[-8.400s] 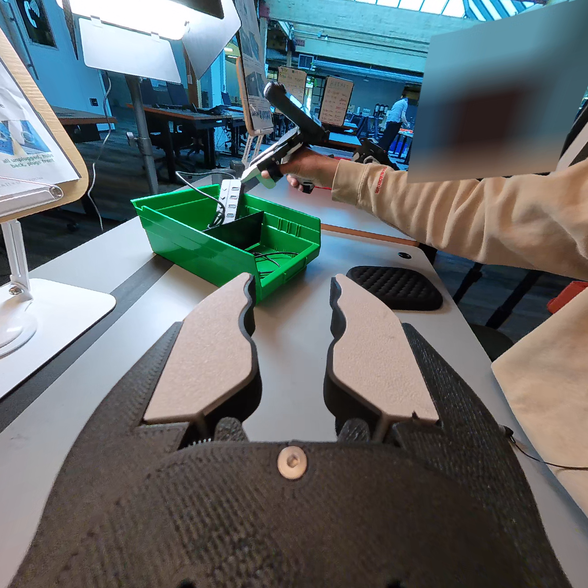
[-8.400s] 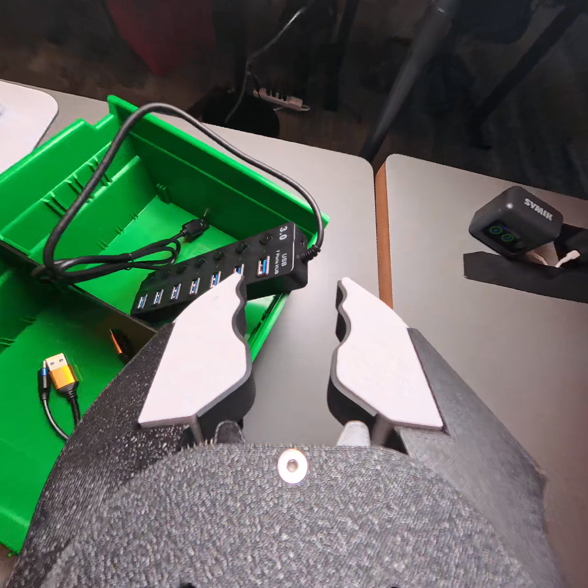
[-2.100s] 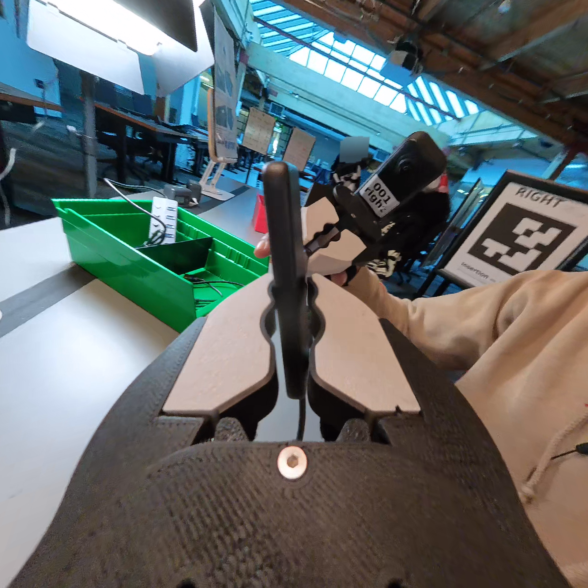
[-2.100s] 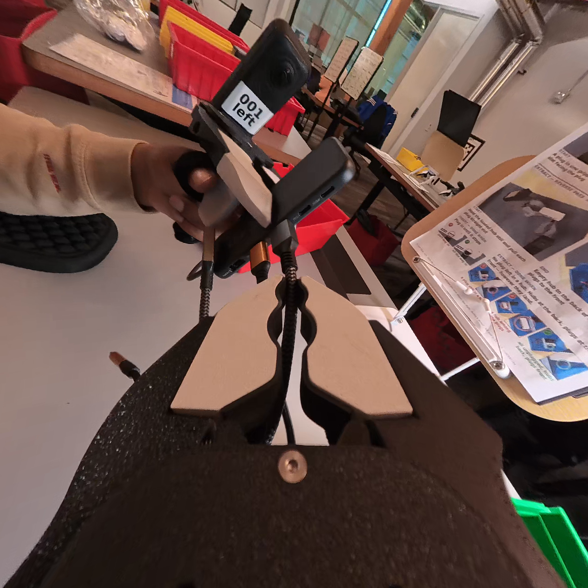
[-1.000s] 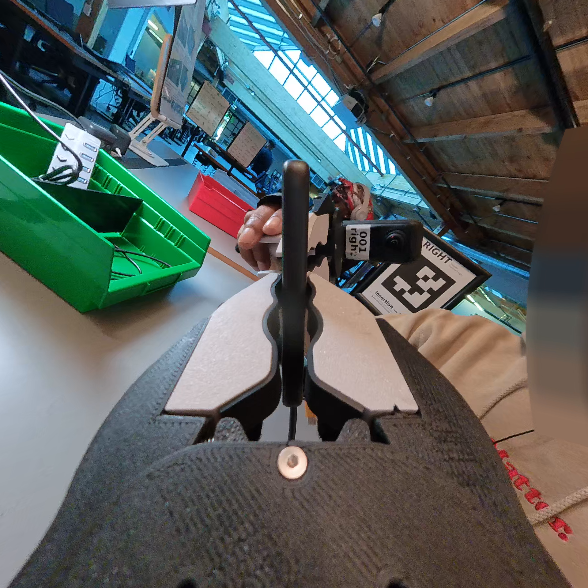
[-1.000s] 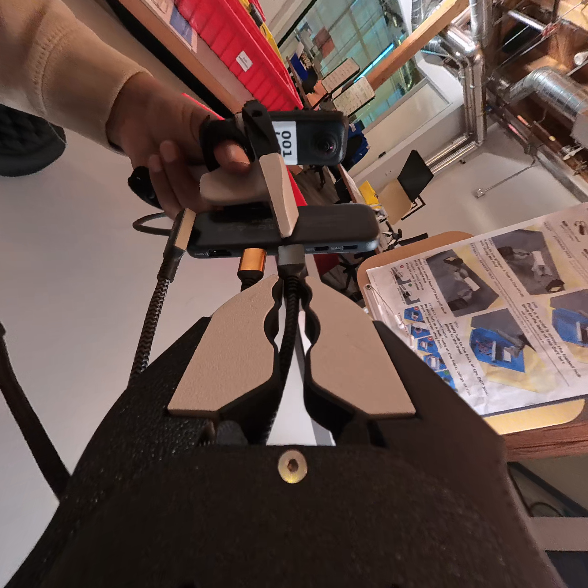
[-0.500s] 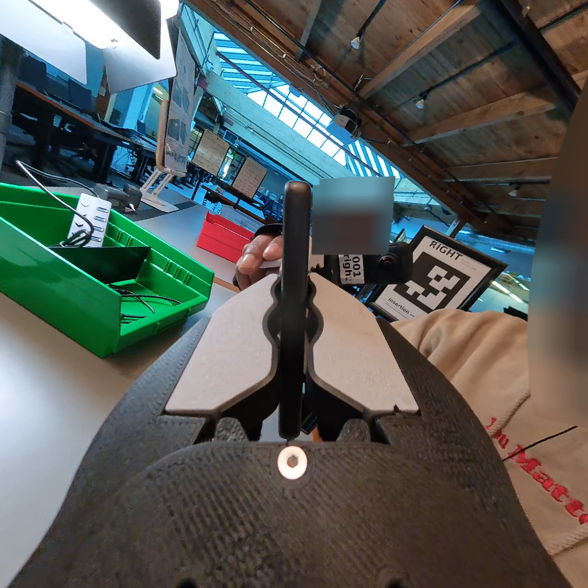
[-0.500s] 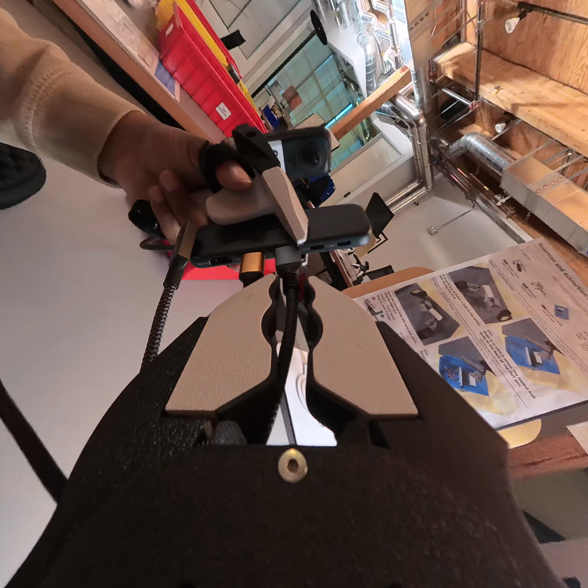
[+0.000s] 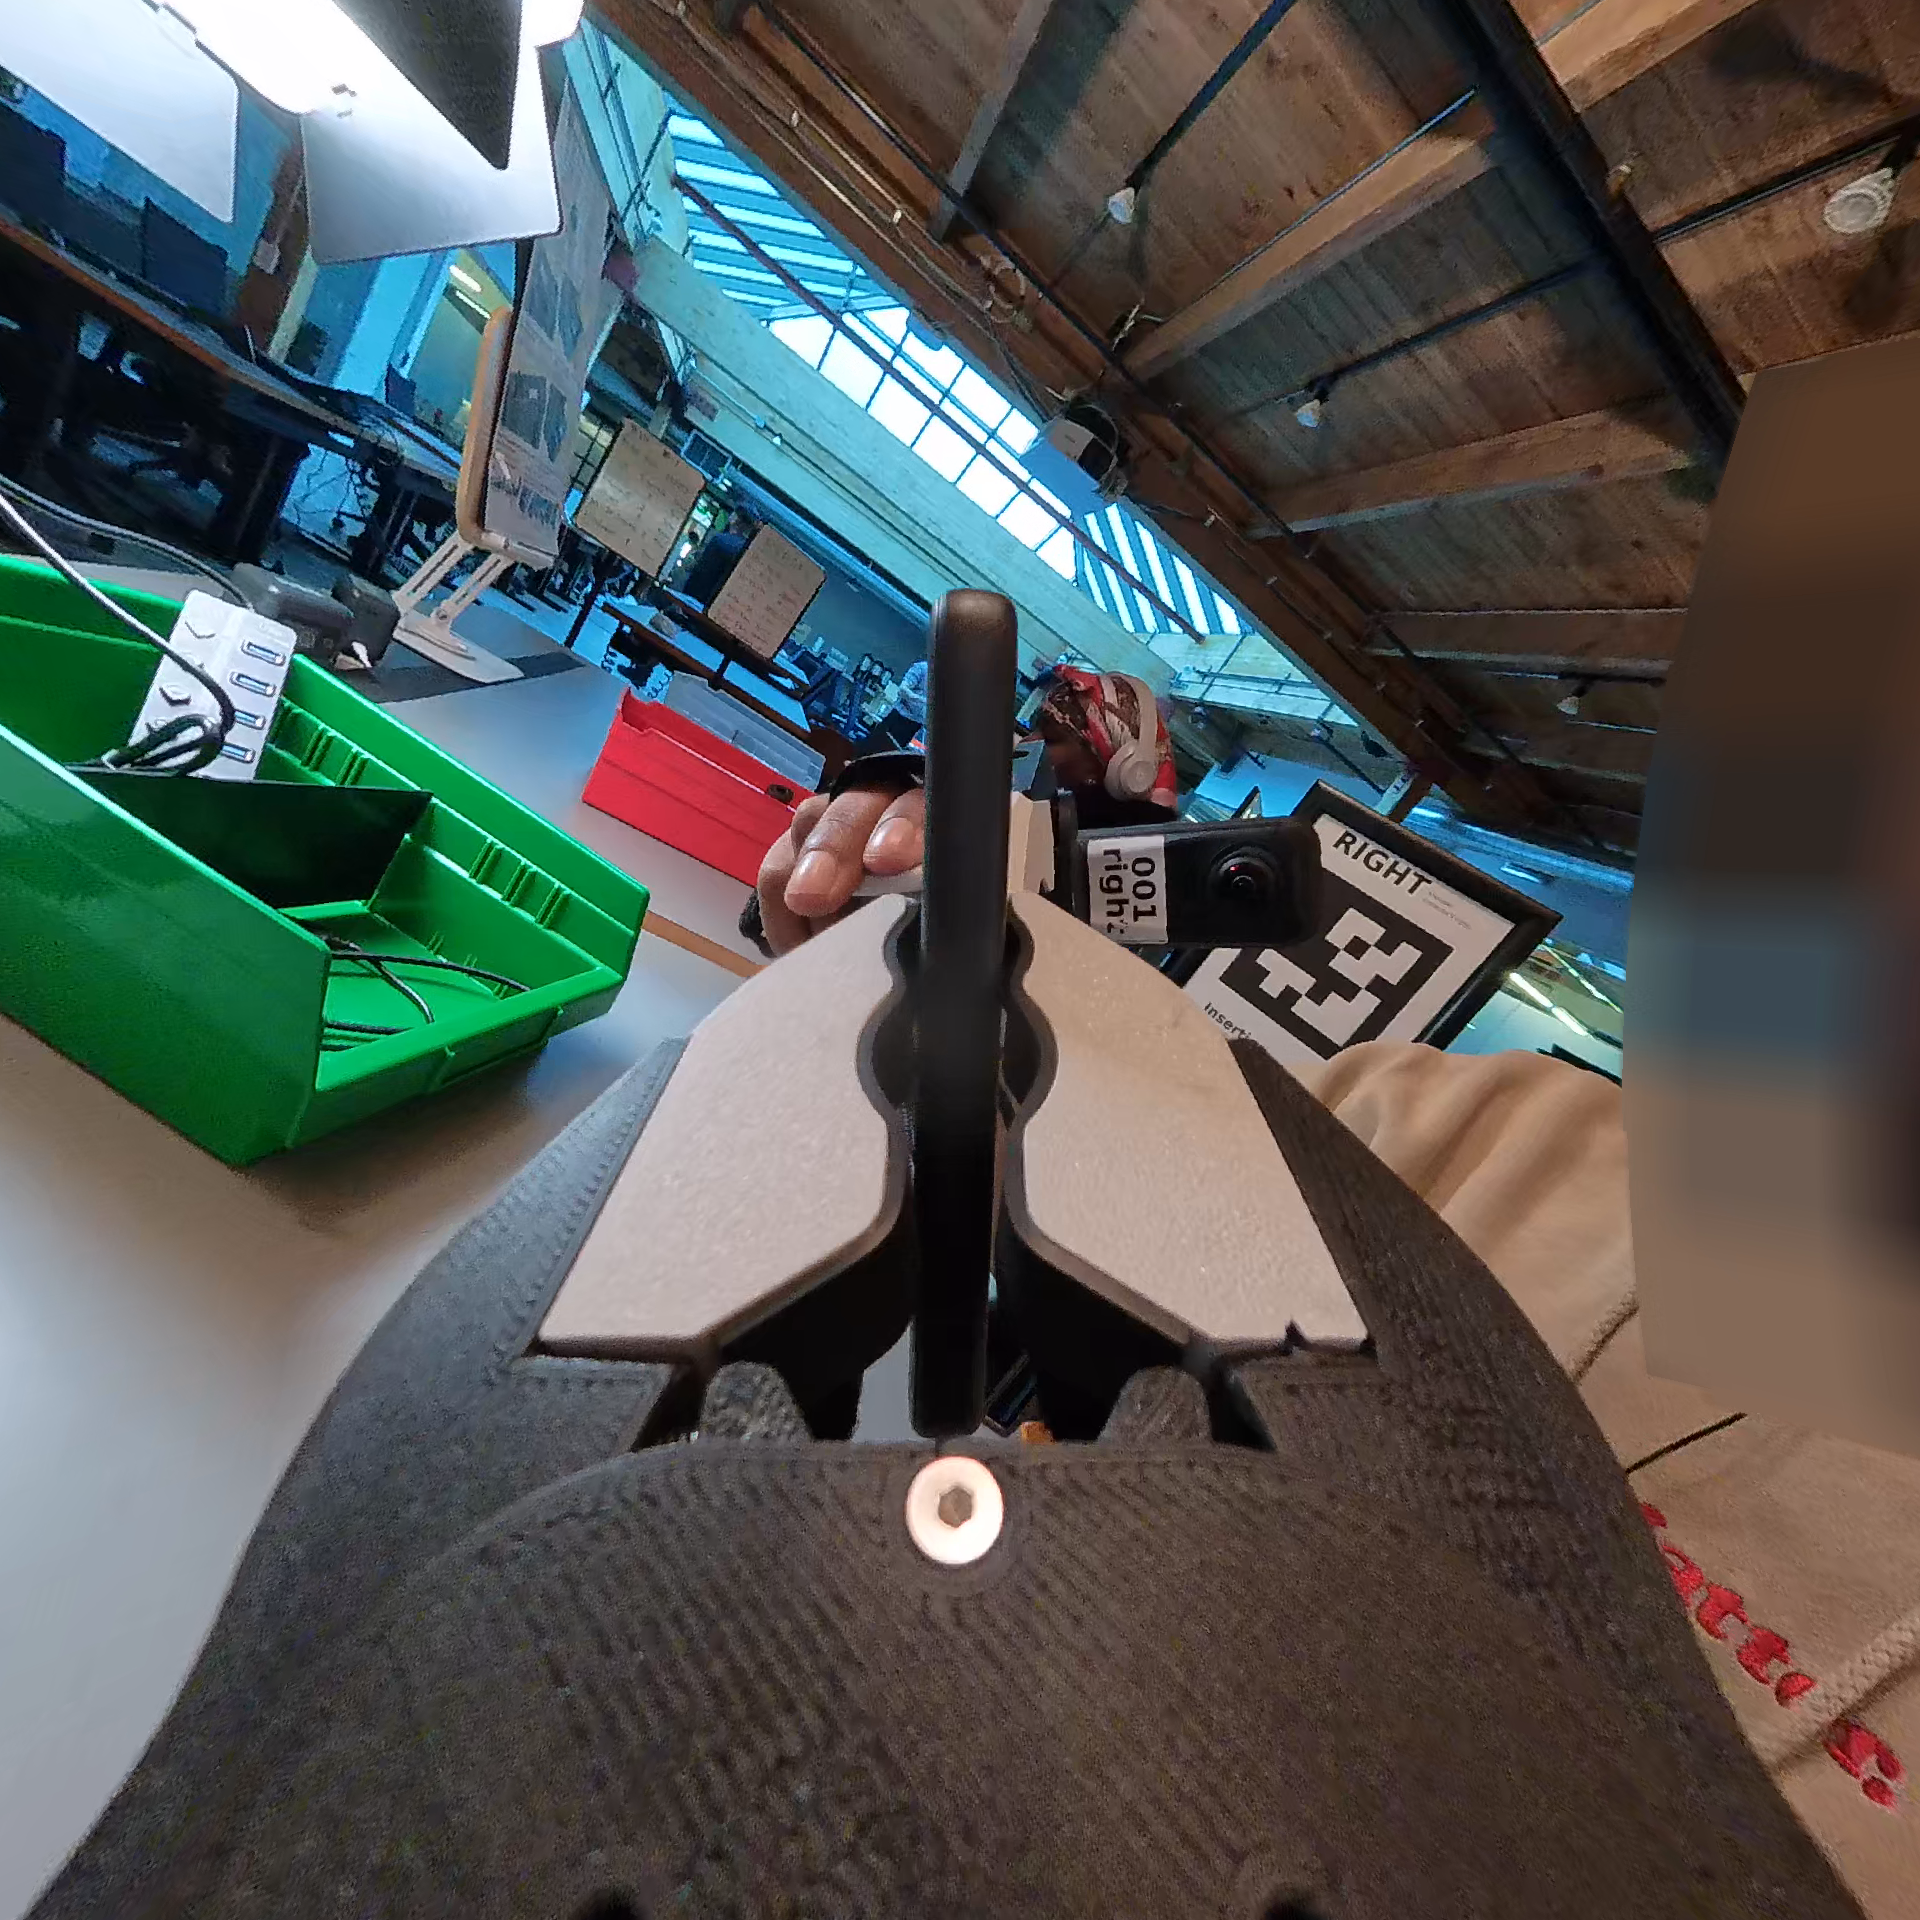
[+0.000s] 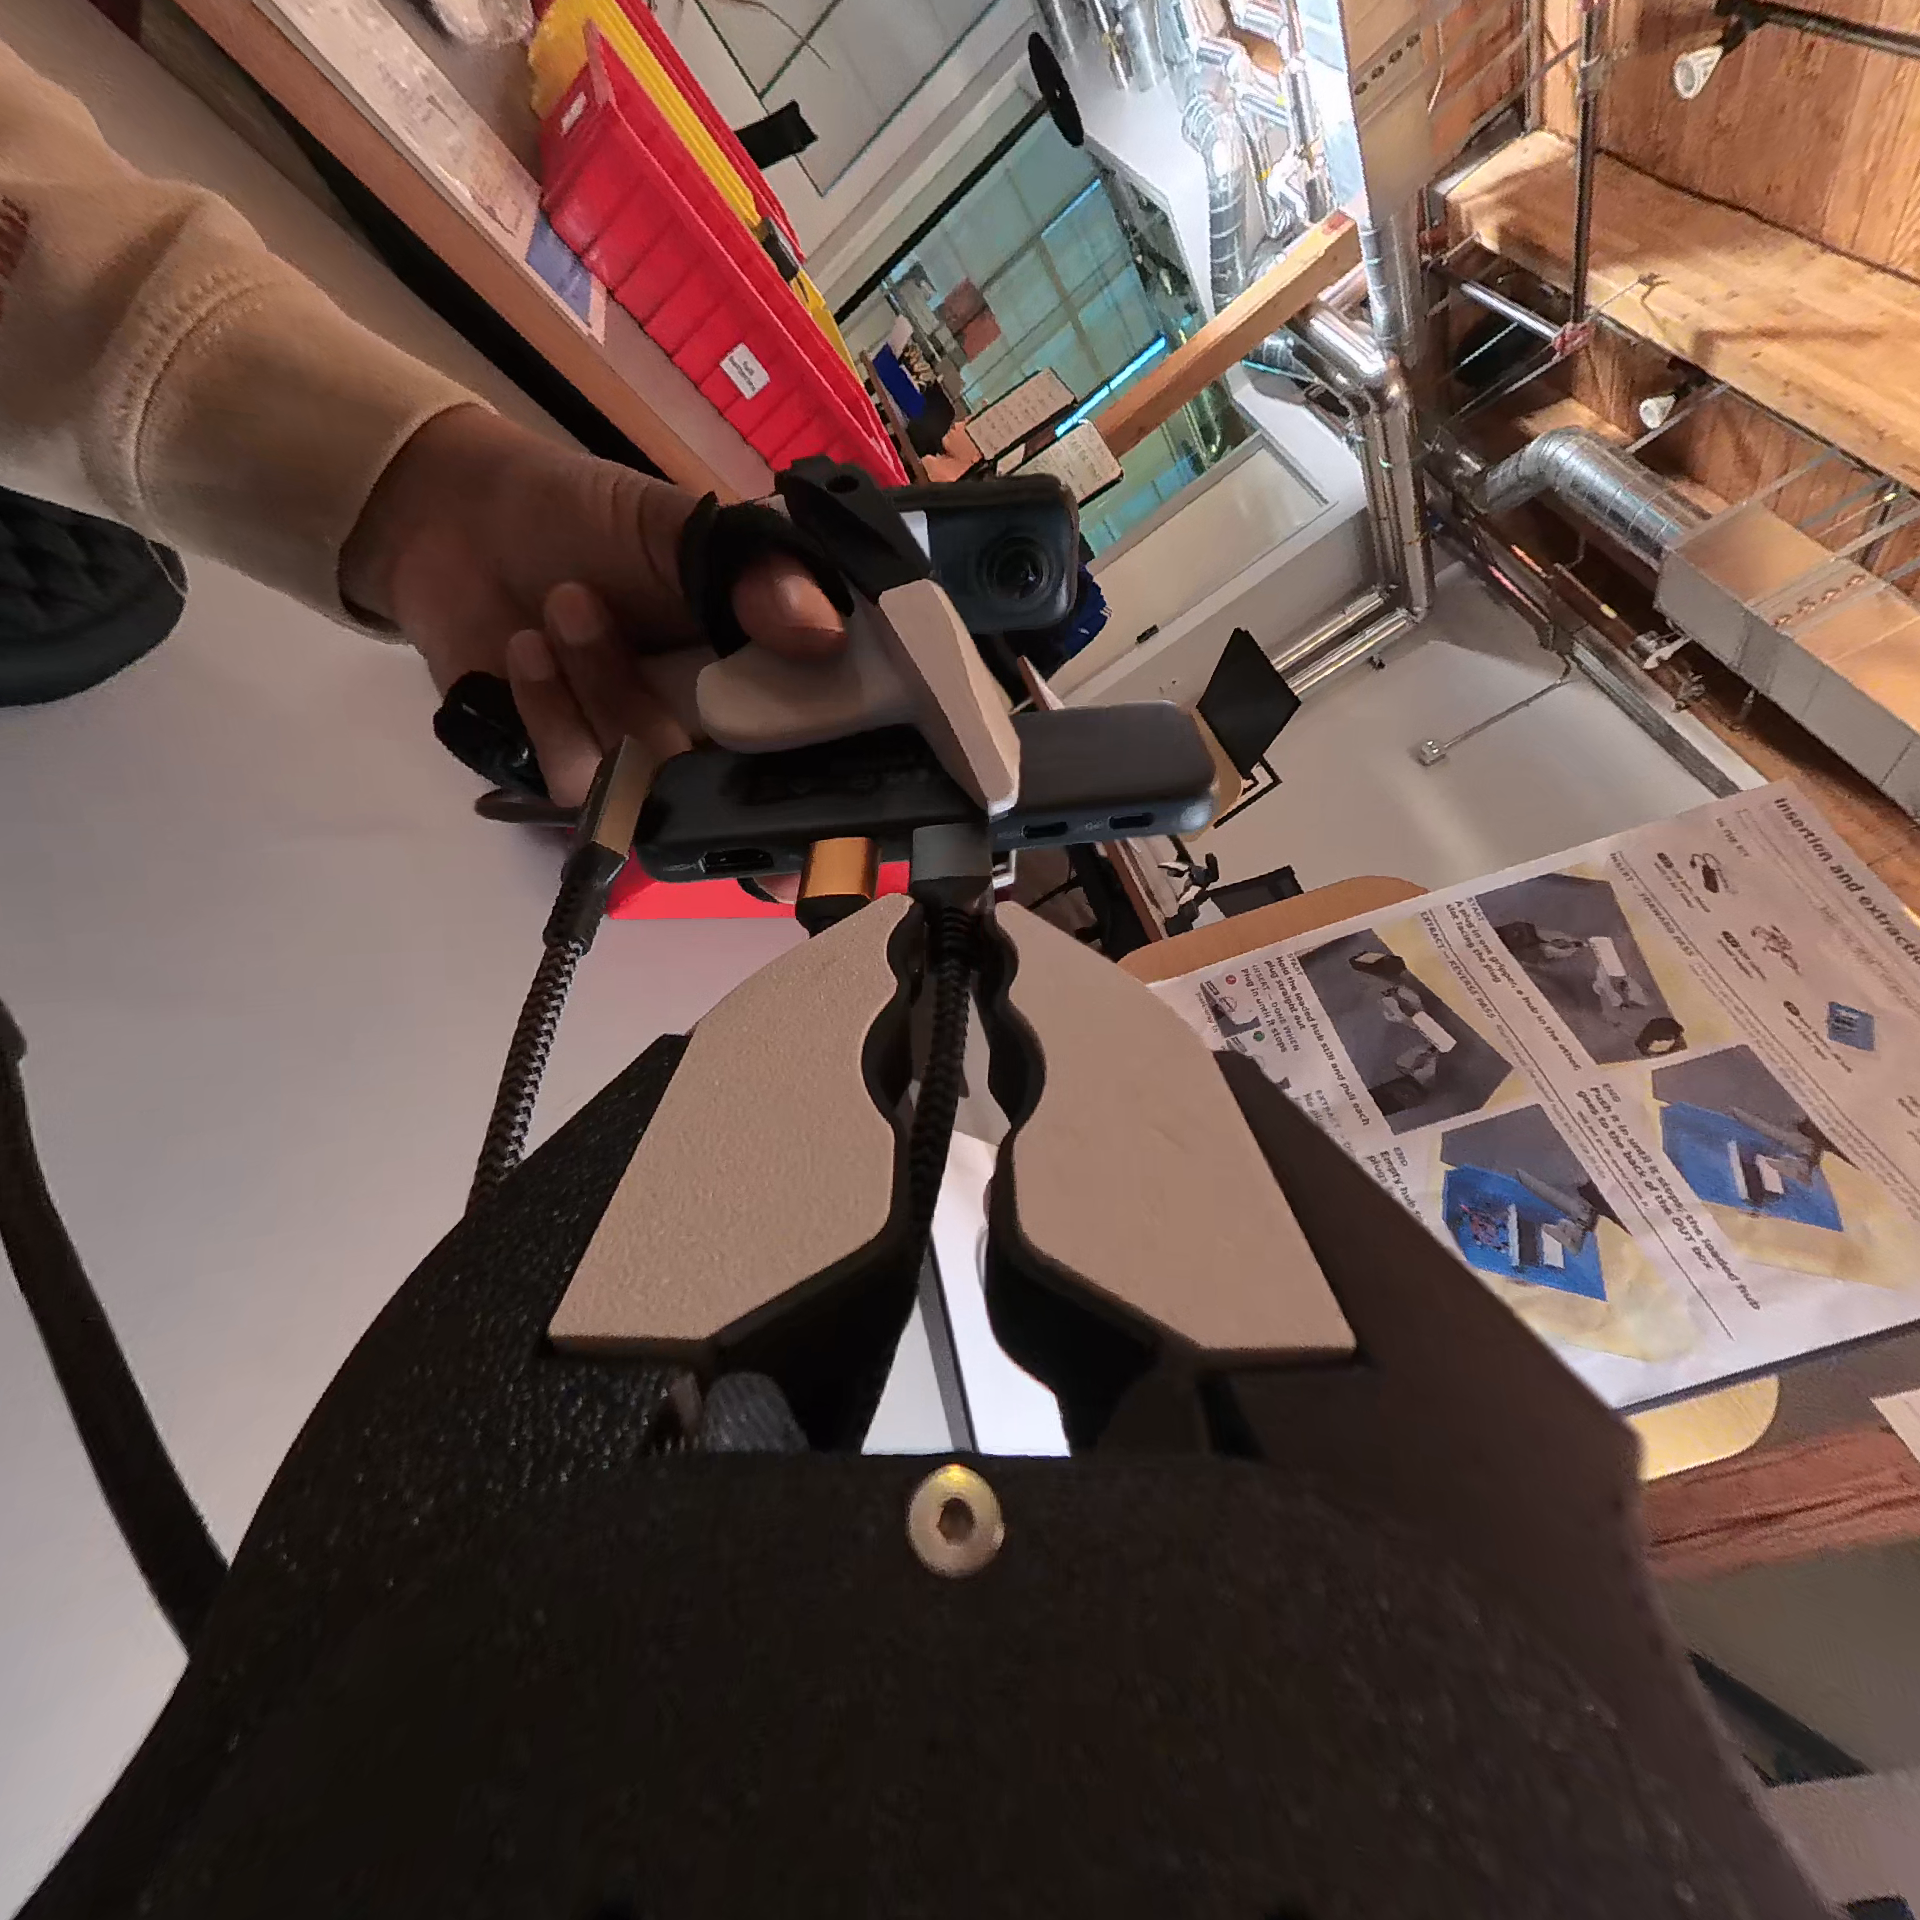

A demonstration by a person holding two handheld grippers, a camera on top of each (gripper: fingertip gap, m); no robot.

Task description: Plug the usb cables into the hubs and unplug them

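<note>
My left gripper (image 9: 961, 925) is shut on a slim dark hub (image 9: 966, 790), held edge-on and upright above the table. In the right wrist view the same hub (image 10: 1101, 764) lies level, clamped by the left gripper's fingers (image 10: 940, 675). My right gripper (image 10: 951, 920) is shut on a braided cable (image 10: 940, 1049) just below its grey plug (image 10: 945, 857), which sits in the hub's side. An orange plug (image 10: 842, 868) sits in the port beside it. A second braided cable (image 10: 540, 1018) leaves the hub's left end.
A green bin (image 9: 156, 935) at the left holds a white hub (image 9: 223, 675) and loose cables. A red tray (image 9: 686, 779) lies beyond it. An instruction sheet (image 10: 1558, 1091) on a stand is at the right. A marker board (image 9: 1340, 935) stands behind the right gripper.
Both grippers keep their holds. The pair has tilted slightly, with the hub staying level in the right wrist view and the grey plug still against the hub's side.
</note>
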